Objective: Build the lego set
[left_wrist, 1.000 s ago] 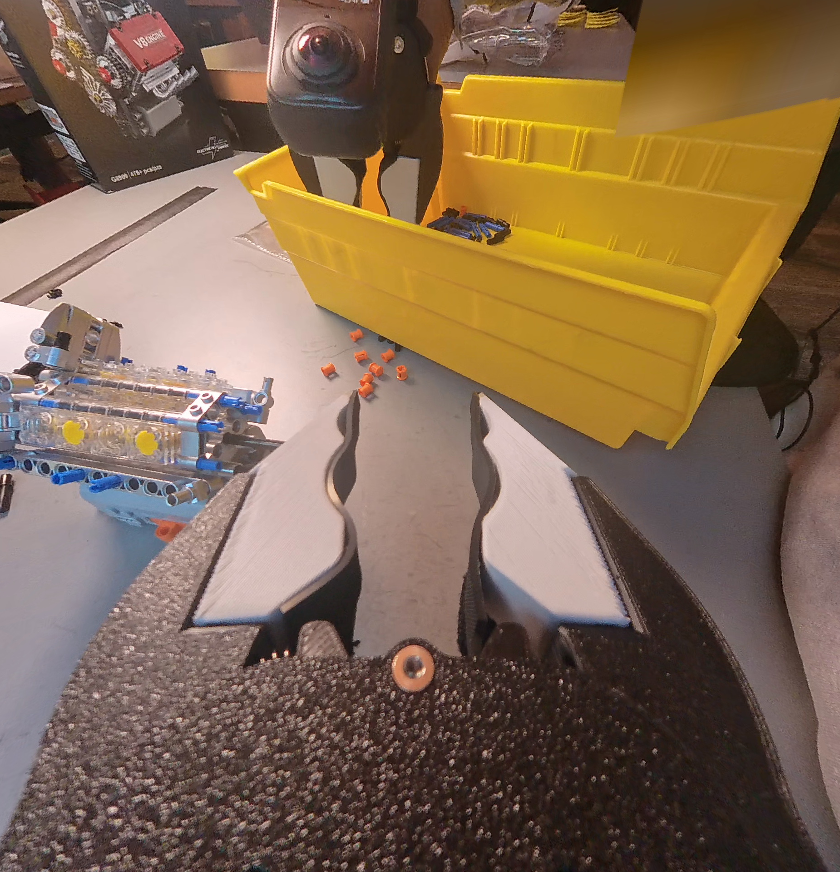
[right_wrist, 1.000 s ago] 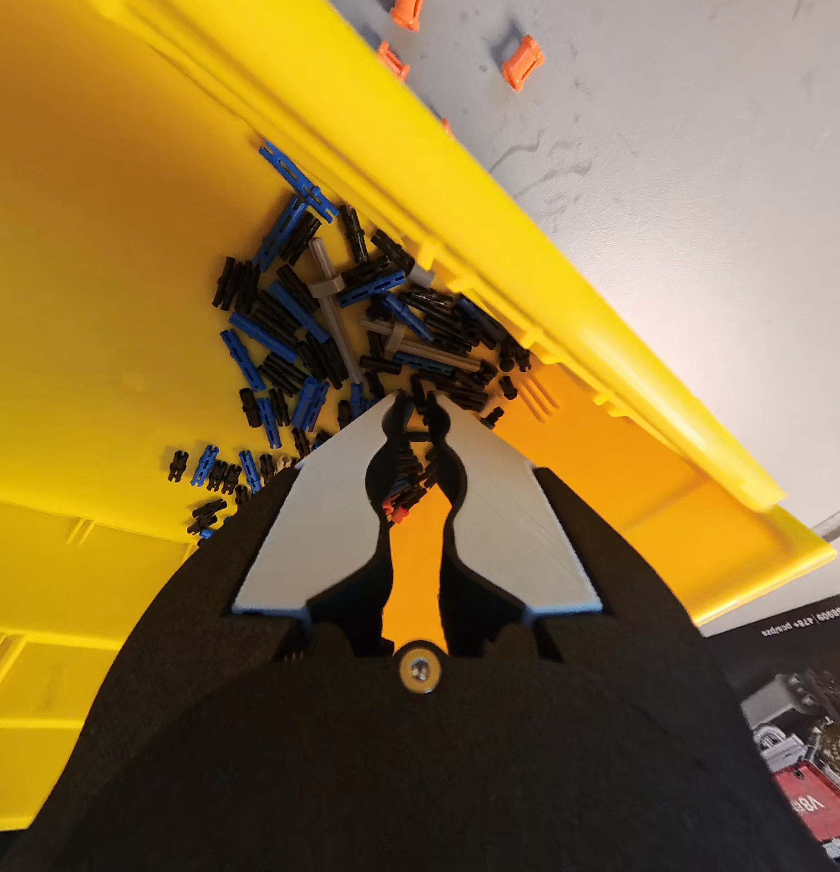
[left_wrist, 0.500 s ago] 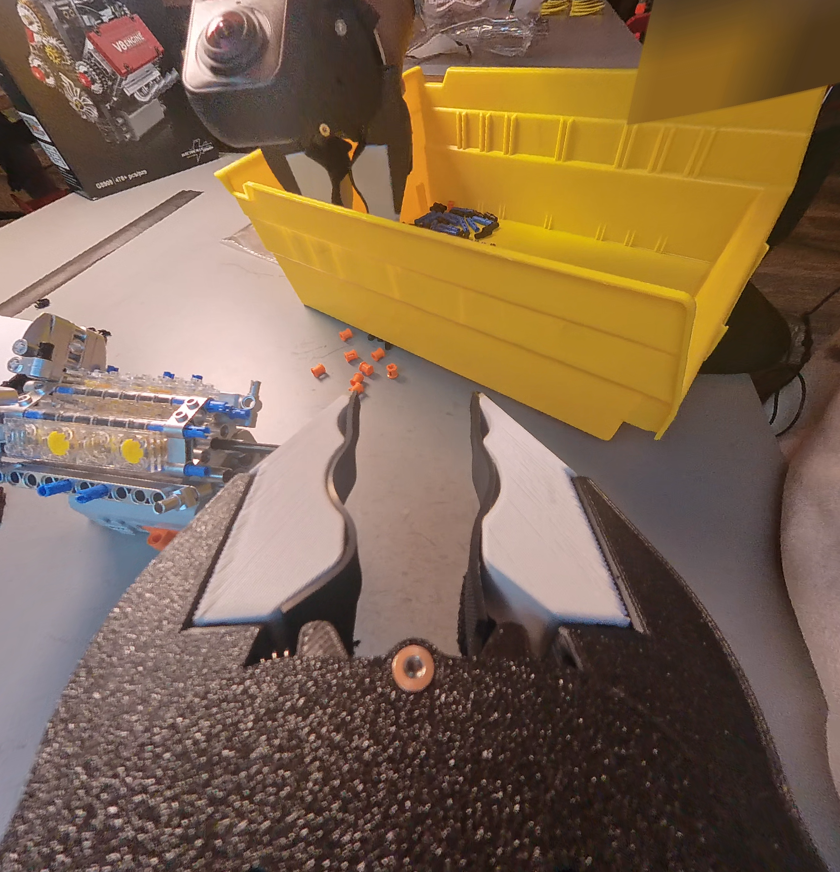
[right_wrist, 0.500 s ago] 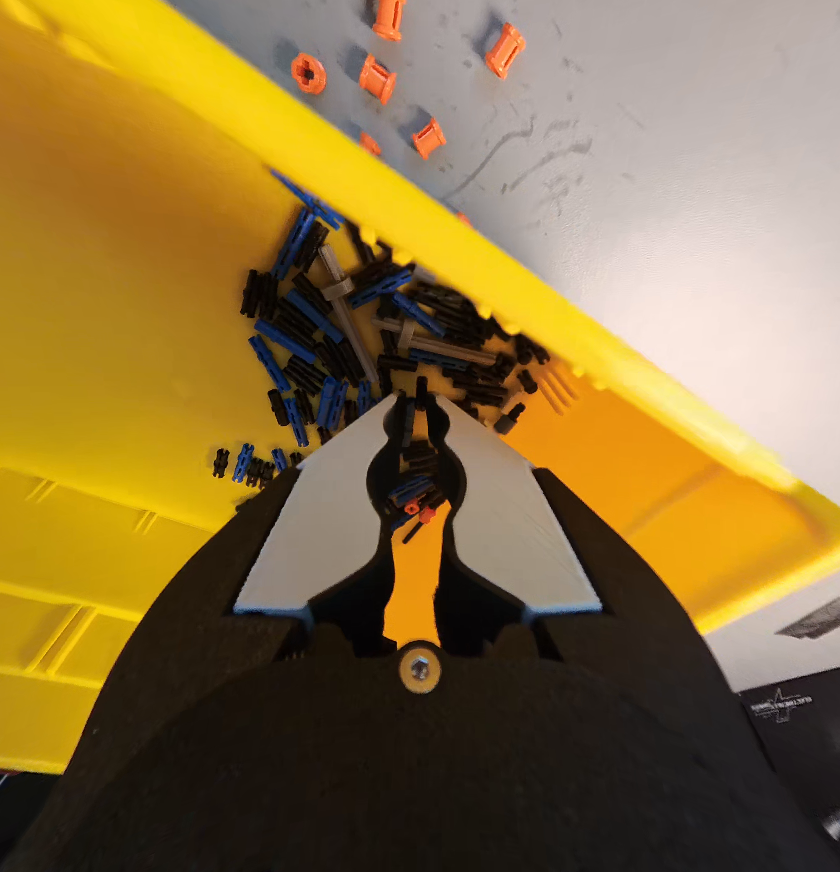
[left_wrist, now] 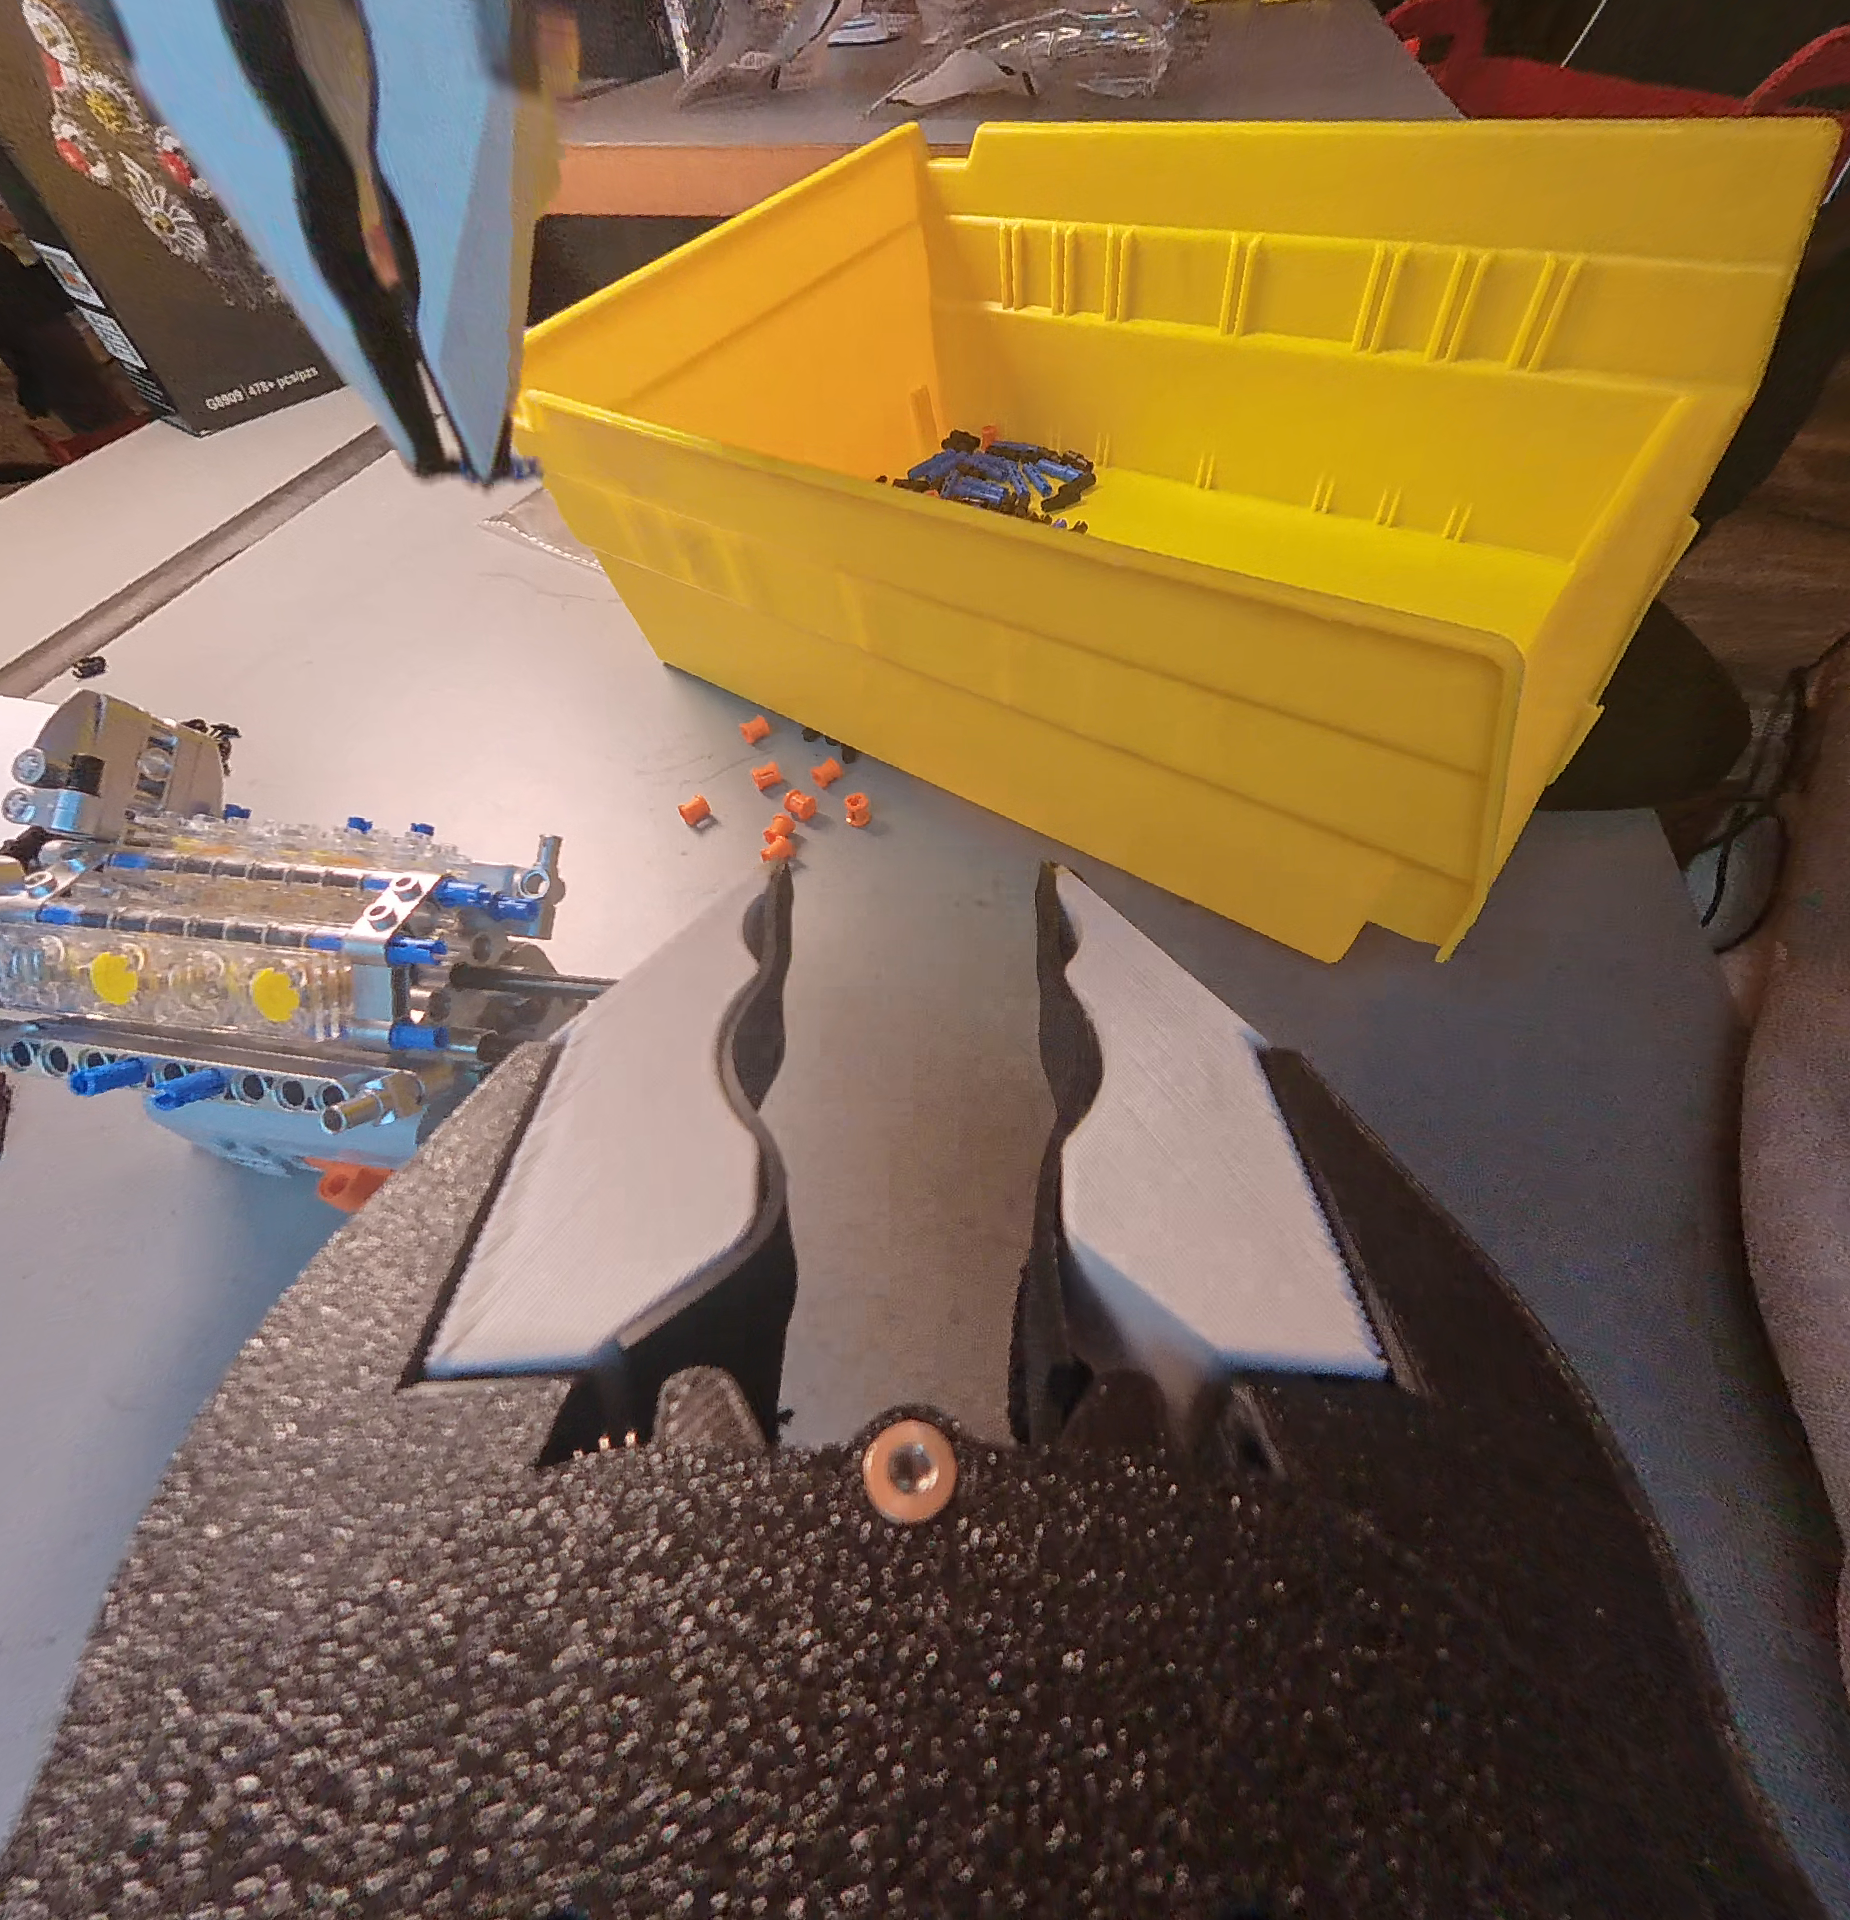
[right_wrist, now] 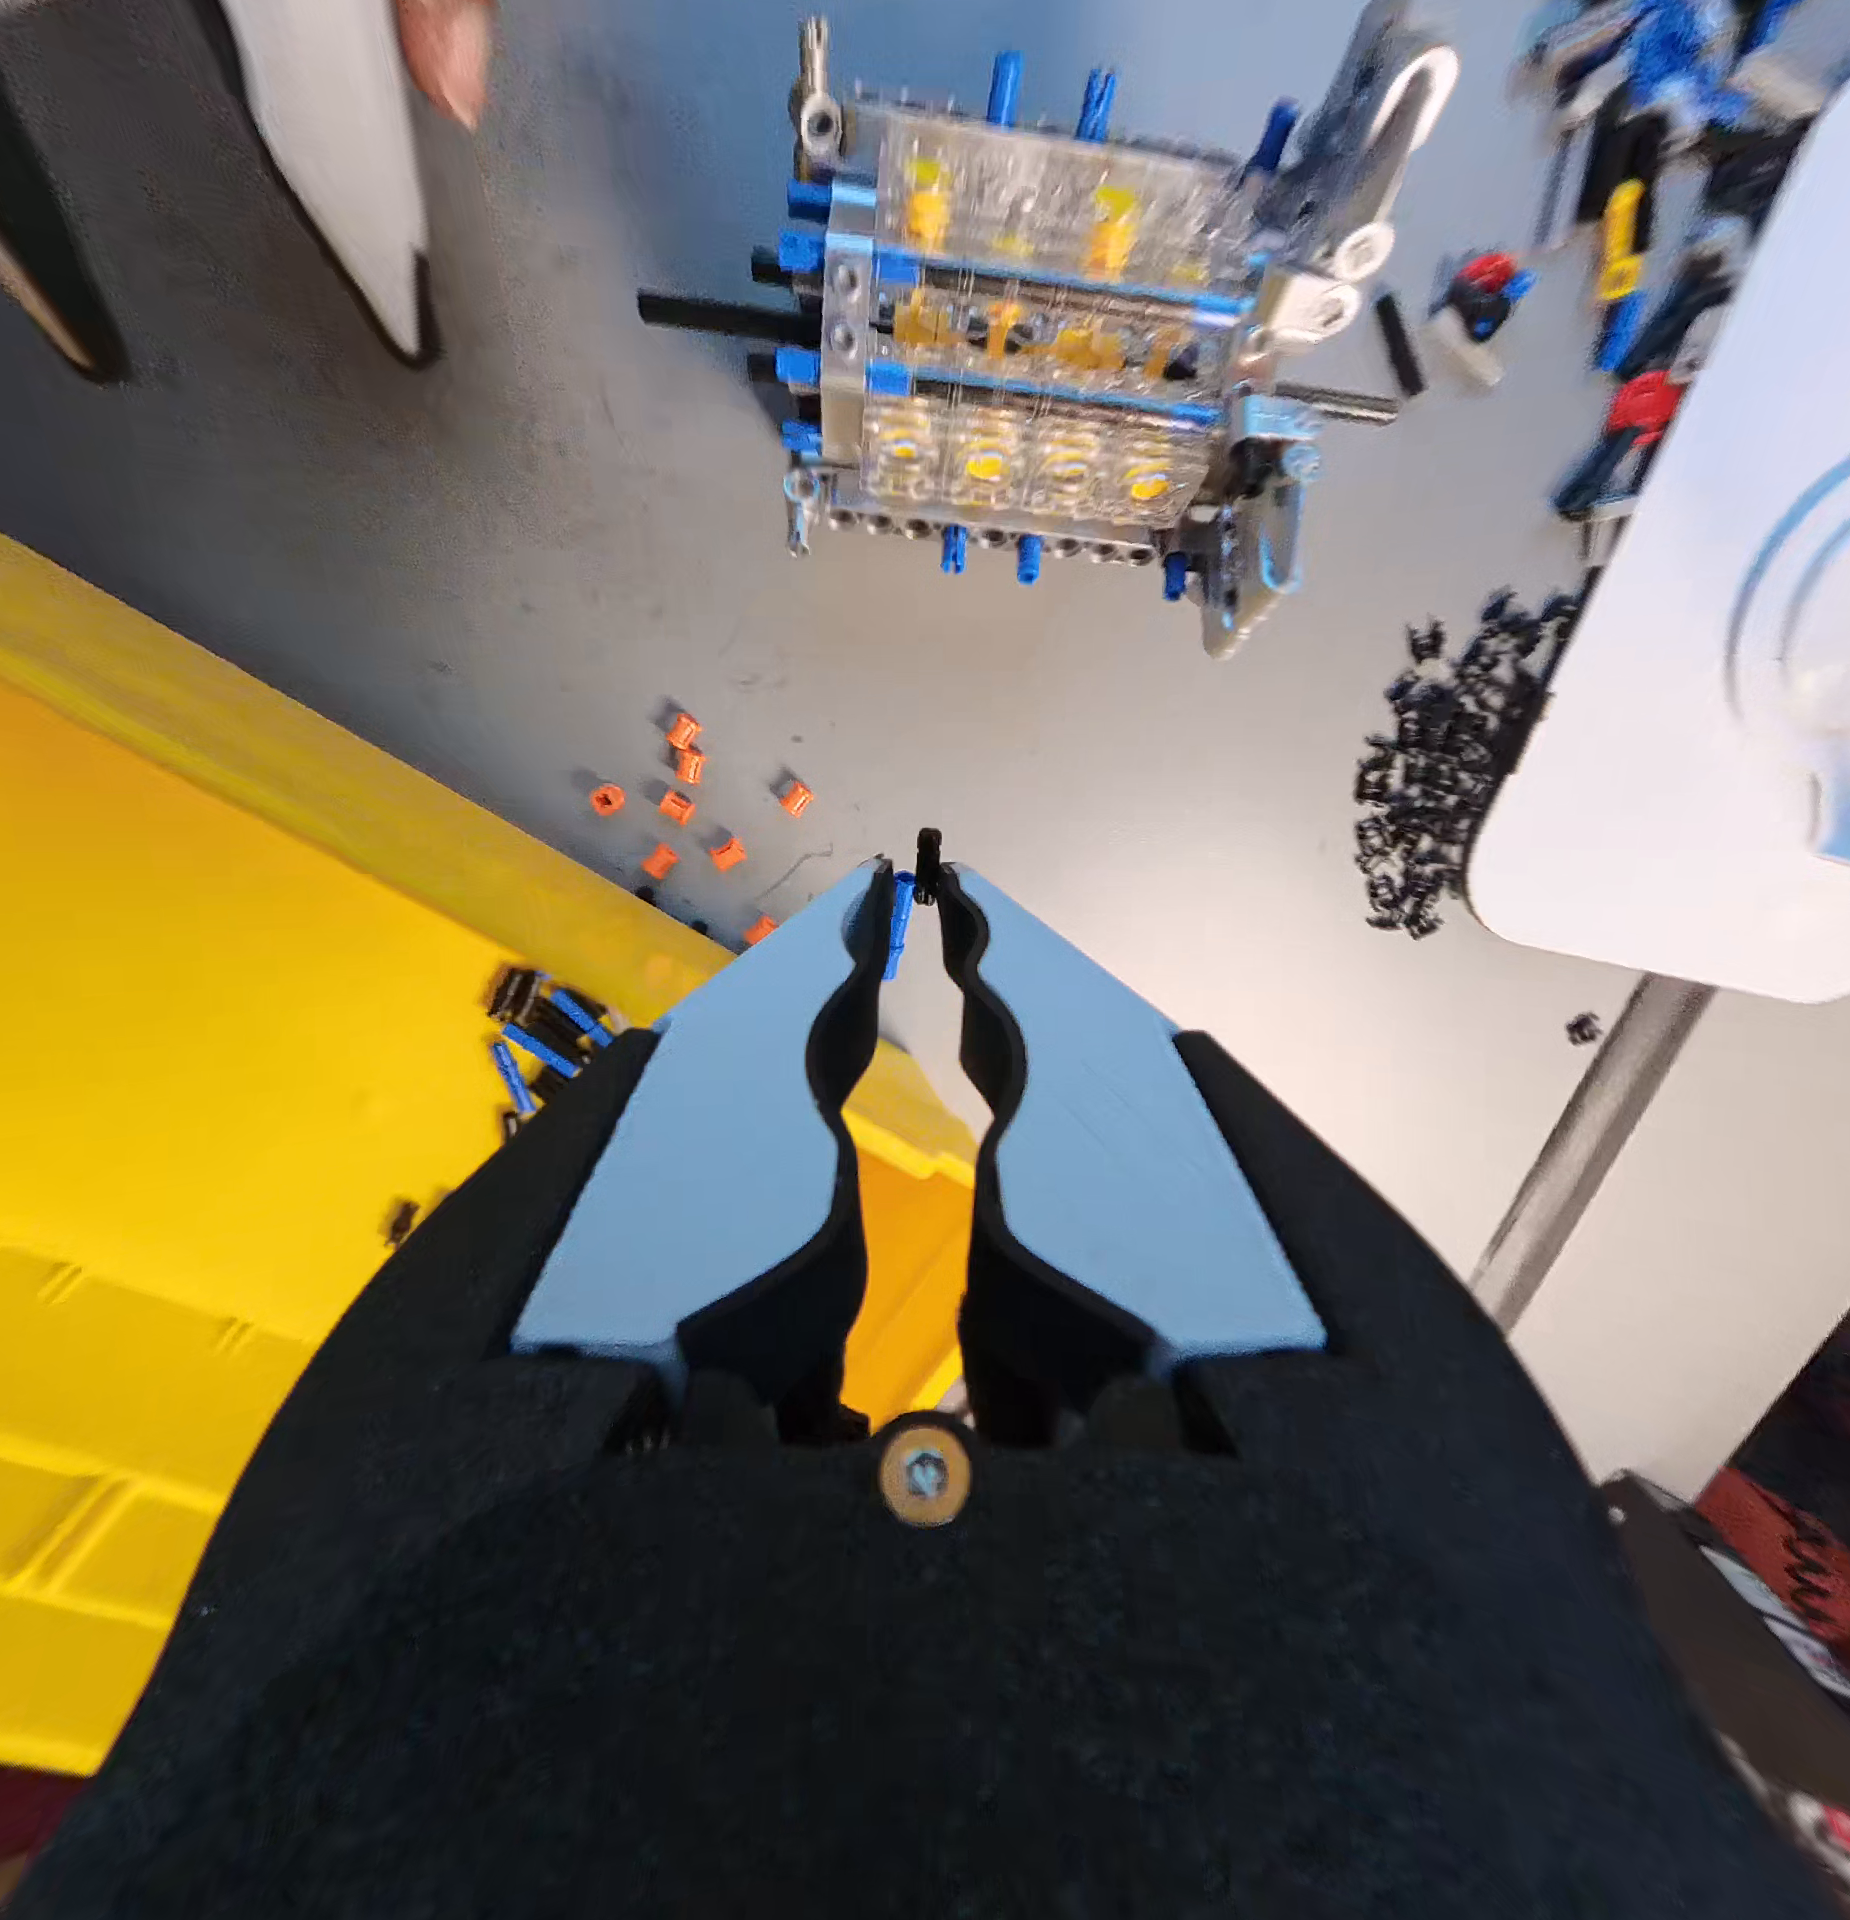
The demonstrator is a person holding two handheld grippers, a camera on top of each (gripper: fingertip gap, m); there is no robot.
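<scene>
Right tongs [right_wrist: 913,883] pinch small pins [right_wrist: 916,878] above yellow bin [right_wrist: 225,935].

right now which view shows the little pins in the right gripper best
The right wrist view: the blue and black pins sit pinched at the right gripper tips. The left wrist view shows that gripper blurred, pins barely visible.

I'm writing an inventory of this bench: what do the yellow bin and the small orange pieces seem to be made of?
Yellow bin: apparently moulded plastic, smooth and slightly glossy, with ribbed walls and a uniform colour. Orange pieces: probably hard plastic building-set bushes, uniformly coloured; too small to judge the finish.
</scene>
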